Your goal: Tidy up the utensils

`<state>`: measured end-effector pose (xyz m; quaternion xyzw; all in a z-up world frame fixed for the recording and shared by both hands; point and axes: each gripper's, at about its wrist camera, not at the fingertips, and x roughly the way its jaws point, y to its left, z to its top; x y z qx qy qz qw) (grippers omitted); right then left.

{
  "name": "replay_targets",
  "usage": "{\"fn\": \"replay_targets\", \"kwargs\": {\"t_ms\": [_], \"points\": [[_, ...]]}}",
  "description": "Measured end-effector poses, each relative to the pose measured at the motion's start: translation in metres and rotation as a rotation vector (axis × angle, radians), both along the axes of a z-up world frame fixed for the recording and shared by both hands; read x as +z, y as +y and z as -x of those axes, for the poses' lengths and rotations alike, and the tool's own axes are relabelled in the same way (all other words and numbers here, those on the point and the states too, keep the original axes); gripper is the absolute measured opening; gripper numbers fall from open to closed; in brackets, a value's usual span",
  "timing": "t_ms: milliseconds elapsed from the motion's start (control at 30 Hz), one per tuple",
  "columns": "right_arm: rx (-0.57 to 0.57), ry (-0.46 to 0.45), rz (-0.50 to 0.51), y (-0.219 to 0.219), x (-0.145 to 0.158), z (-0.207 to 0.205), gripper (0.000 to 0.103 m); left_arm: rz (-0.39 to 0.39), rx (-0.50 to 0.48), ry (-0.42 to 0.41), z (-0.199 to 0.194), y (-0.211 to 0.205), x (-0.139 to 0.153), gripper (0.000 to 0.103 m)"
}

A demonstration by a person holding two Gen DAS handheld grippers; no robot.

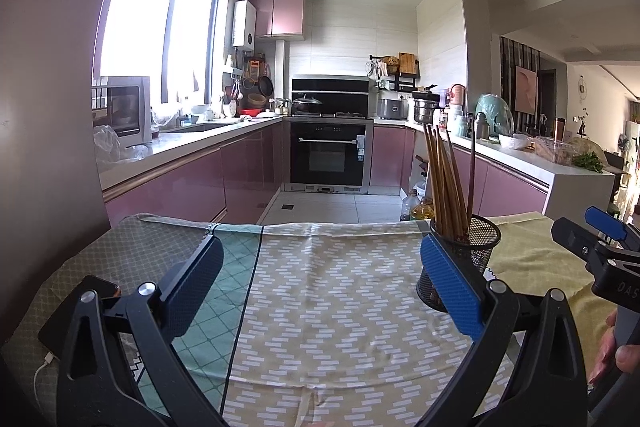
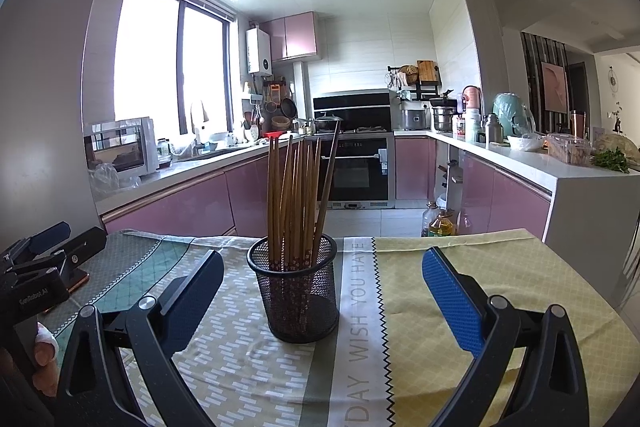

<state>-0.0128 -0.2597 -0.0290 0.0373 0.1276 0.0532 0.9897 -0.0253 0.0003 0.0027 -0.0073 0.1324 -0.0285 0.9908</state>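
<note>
Both my claws spread and empty, chopsticks standing in the mesh holder on the desk.

My left claw has its jaws wide apart over the patterned cloth, gripping nothing; the black mesh holder sits just behind its right finger. From my right claw, also wide apart and empty, I see the same mesh holder upright between the two fingers and further out, touching neither. The brown chopsticks stand bunched in it, tips down, one darker stick leaning off to the right. A phone with a white cable lies at the desk's left edge, under my left claw's frame. A hand shows at the right border, holding the other rig.
</note>
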Motion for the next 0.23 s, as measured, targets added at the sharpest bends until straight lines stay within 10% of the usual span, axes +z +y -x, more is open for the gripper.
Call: {"fn": "replay_targets", "kwargs": {"t_ms": [233], "points": [[-0.123, 0.22, 0.054, -0.048, -0.023, -0.04, 0.096, -0.022, 0.003, 0.129, -0.021, 0.01, -0.015, 0.097]]}}
